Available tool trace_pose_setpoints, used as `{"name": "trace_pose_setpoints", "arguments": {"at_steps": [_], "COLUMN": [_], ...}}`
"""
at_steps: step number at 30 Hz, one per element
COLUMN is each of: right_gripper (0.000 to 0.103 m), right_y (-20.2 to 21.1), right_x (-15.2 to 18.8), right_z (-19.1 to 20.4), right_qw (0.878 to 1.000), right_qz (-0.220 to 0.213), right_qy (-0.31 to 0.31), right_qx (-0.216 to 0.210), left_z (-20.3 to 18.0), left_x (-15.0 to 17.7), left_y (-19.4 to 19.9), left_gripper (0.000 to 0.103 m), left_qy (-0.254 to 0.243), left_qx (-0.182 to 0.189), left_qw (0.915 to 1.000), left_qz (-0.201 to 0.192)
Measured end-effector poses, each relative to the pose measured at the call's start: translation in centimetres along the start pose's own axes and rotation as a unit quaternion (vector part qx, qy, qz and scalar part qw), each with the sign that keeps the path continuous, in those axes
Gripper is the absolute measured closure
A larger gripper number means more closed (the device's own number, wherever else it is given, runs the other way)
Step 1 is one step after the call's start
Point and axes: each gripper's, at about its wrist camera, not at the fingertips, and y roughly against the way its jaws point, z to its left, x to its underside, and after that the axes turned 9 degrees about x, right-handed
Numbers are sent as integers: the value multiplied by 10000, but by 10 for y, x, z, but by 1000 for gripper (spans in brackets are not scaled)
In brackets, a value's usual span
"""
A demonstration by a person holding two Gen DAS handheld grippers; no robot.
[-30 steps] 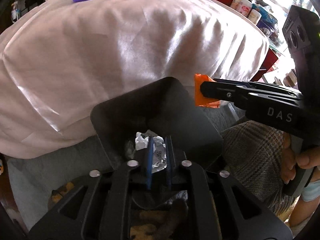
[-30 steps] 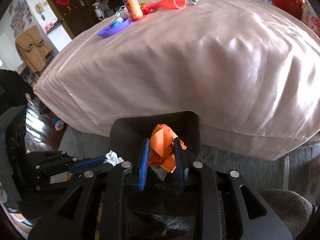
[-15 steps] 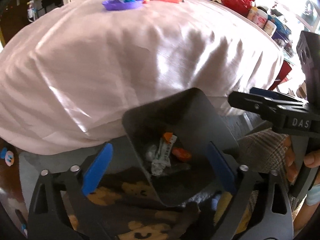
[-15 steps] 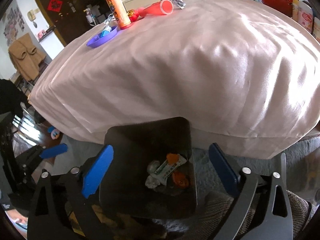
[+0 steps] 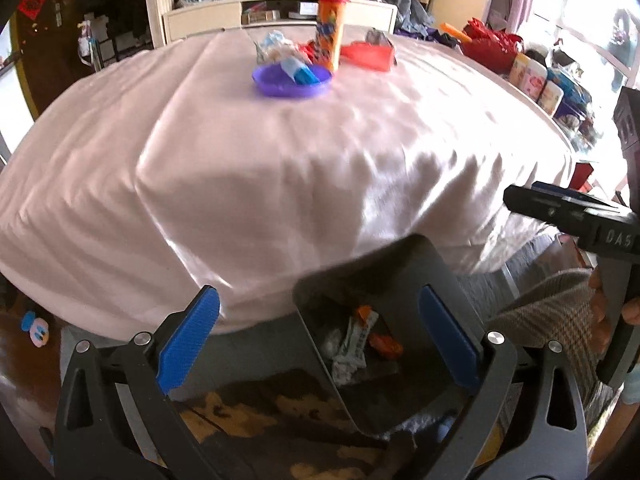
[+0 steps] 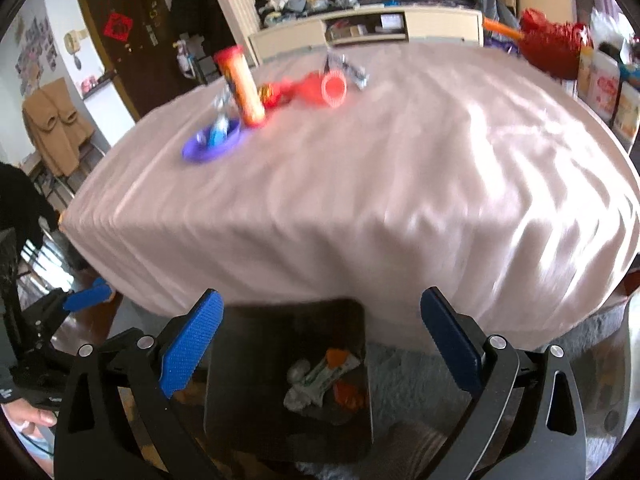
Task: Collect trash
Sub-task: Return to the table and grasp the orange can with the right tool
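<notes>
One second ago each gripper was clamped on a piece of trash over the bin [image 5: 400, 280] — the left gripper [image 5: 320, 344] on a crumpled foil, the right gripper [image 6: 320, 344] on an orange wrapper. Now both have their jaws wide apart and hold nothing, and the pieces lie at the bottom of the bin: the foil [image 6: 298, 372], a pale wrapper [image 6: 324, 376] and the orange wrapper [image 6: 348, 394], close together. This pair of pieces is collected, it seems, and both hands are free for the next ones. Both views have also lifted from the bin toward the table [image 5: 280, 160], and the right view is blurred, so the hands are probably moving. The left gripper hovers above the bin's left side; the right one hovers over the bin from the front, both pointing at the table edge. Far on the cloth stand a purple dish [image 5: 292, 80] with wrappers in it, an orange can [image 5: 330, 32] and a red bag [image 5: 366, 54] — likely the next targets.
</notes>
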Motion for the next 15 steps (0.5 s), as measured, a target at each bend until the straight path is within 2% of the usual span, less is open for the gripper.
{"name": "trace_pose_setpoints", "arguments": {"at_steps": [6,15], "right_gripper": [4,5], "right_y": [6,-13], "right_x": [-44,-108], "right_z": [10,43], "right_qw": [9989,9959], "right_qz": [-437,-728], "right_qy": [89,402], "right_qx": [-135,-348], "left_z": [9,28], "left_x": [-33,-87], "left_y": [7,6], "left_gripper": [9,9], "left_qy": [-59,-19], "left_qx": [-68,-185], "left_qw": [9997,9987], "left_qz": [-248,-476]}}
